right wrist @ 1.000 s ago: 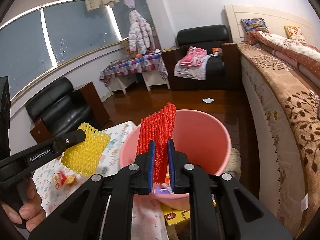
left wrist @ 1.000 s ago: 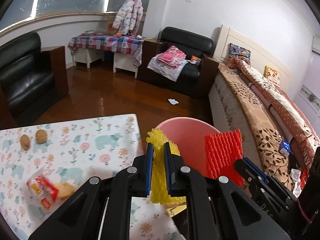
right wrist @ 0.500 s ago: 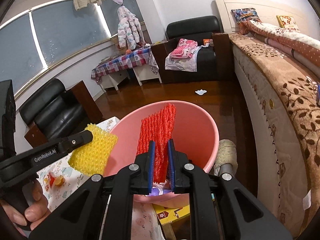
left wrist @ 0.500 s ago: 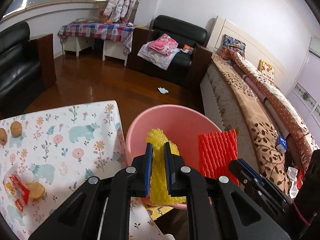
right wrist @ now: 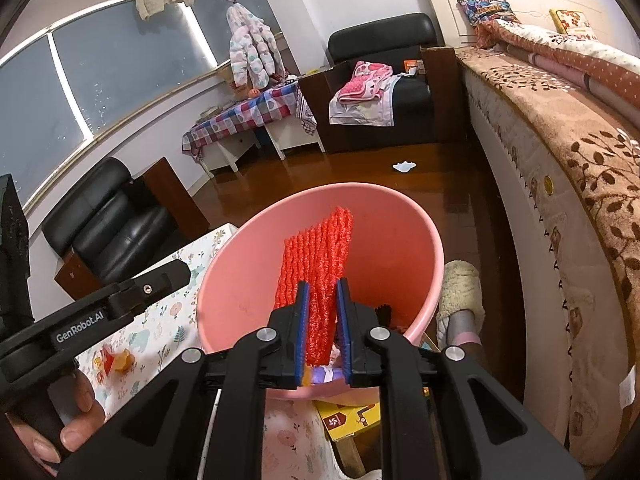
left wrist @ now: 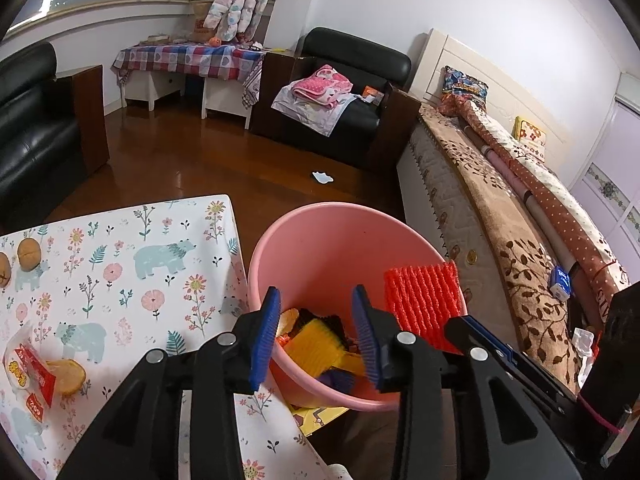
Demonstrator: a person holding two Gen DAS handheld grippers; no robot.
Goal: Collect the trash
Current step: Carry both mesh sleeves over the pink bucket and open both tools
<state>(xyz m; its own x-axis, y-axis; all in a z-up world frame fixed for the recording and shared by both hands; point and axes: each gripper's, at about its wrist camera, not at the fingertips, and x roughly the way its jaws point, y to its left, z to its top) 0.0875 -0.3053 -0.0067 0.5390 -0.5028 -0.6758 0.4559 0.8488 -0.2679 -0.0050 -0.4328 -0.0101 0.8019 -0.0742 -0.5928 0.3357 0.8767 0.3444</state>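
A pink bucket (left wrist: 320,210) stands just past the table's corner. My left gripper (left wrist: 316,292) hangs over it, its jaws opening with nothing between them. Below them a yellow foam net (left wrist: 316,344) lies in the bucket on other trash. My right gripper (right wrist: 321,286) is over the same bucket (right wrist: 240,280), shut on a red foam net (right wrist: 316,248) that stands up between its blue pads; its jaws are just starting to open. The left wrist view shows this red net (left wrist: 424,300) at the bucket's right rim.
The floral tablecloth (left wrist: 120,264) holds a snack wrapper (left wrist: 28,368) with a biscuit and two walnuts (left wrist: 29,254). A bed (left wrist: 500,240) runs along the right. A yellow box (right wrist: 348,420) and a fluffy slipper (right wrist: 460,292) lie beside the bucket. A hand (right wrist: 48,432) holds the left gripper.
The left gripper's jaws have parted and the yellow foam net has dropped into the bucket. Both grippers sank closer over the bucket. The red net stays between the right pads.
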